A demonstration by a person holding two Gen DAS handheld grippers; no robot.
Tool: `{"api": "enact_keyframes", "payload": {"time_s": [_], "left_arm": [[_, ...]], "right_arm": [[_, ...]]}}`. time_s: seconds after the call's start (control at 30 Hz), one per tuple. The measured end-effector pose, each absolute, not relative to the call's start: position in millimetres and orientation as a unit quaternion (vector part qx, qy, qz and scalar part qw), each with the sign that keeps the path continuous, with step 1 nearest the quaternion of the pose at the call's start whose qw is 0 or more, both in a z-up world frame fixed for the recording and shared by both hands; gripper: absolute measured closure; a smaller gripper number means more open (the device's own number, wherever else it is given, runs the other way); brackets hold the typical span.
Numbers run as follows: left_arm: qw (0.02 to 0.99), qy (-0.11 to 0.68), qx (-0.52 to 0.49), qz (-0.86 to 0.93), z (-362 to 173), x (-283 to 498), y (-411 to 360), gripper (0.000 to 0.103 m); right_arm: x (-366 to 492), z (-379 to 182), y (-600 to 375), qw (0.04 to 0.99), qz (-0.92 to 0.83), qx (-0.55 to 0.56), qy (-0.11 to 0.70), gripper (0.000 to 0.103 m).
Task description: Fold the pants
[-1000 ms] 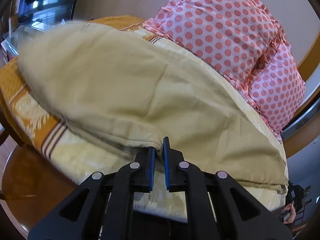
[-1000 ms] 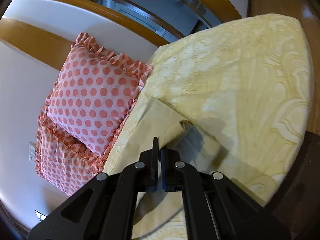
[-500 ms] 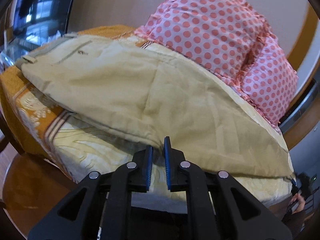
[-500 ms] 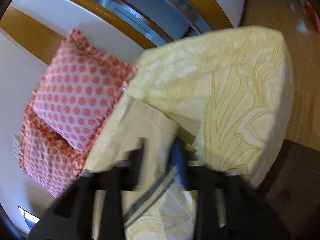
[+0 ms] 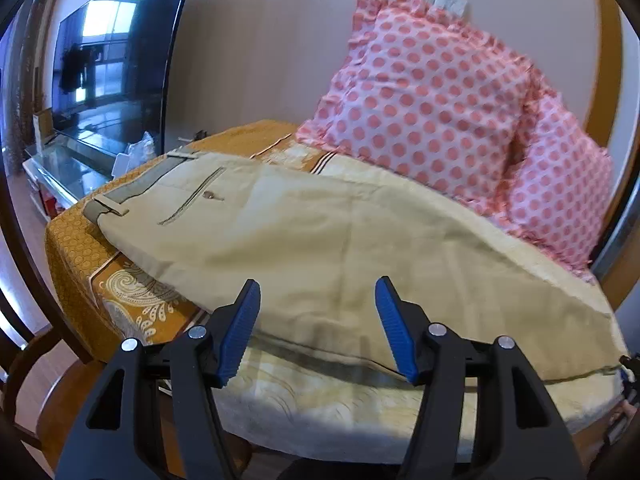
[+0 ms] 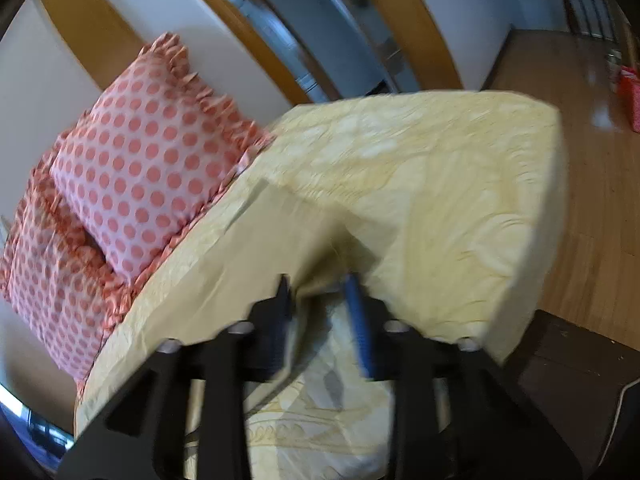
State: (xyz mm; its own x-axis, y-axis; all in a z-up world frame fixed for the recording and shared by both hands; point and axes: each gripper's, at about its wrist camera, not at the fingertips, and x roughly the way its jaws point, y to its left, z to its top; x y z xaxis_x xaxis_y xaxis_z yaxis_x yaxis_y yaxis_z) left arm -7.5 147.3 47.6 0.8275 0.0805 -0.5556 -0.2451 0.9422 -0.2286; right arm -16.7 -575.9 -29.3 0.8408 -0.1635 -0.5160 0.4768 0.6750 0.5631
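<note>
The pants lie flat along the bed, khaki on a pale yellow cover. Their waistband sits at the far left end over the orange border of the cover, back pocket and button facing up, and the legs run off to the right toward the bed's corner. Two pink dotted pillows lean against the wall just behind them.

The left claw is wide open, its blue pads spread apart with nothing between them. It hangs just off the near edge of the pants, about midway along the leg; the cloth's folded edge runs right in front of the tips, not touching either pad as far as I can see.

From the right wrist view, the right claw is blurred, but its two fingers stand clearly apart, so it is open too. The hem end of the pants lies just ahead of its tips, a corner of cloth reaching down between them. Whether it touches I cannot tell through the blur. Beyond, the bed cover runs to the far corner, with wood floor past it.
</note>
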Motion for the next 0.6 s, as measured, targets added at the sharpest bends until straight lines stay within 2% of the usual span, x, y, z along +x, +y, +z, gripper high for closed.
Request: {"api": "enact_keyframes", "payload": {"time_s": [0.1, 0.2, 0.33, 0.47, 0.6], "left_arm": [[0.939, 0.298, -0.145, 0.096, 33, 3, 152, 0.039], [0.940, 0.299, -0.129, 0.105, 24, 5, 150, 0.036], [0.942, 0.296, -0.116, 0.109, 22, 6, 143, 0.029], [0.941, 0.290, -0.138, 0.106, 26, 1, 147, 0.028], [0.939, 0.279, -0.162, 0.122, 35, -13, 167, 0.028]], "right_arm": [[-7, -15, -569, 0.897, -0.156, 0.362, 0.199, 0.094], [12, 26, -531, 0.926, -0.087, 0.328, 0.167, 0.094], [54, 72, -422, 0.939, 0.104, 0.289, 0.156, 0.094], [91, 64, -288, 0.913, 0.265, 0.224, 0.216, 0.094], [103, 5, -173, 0.864, 0.358, 0.138, 0.327, 0.094]]}}
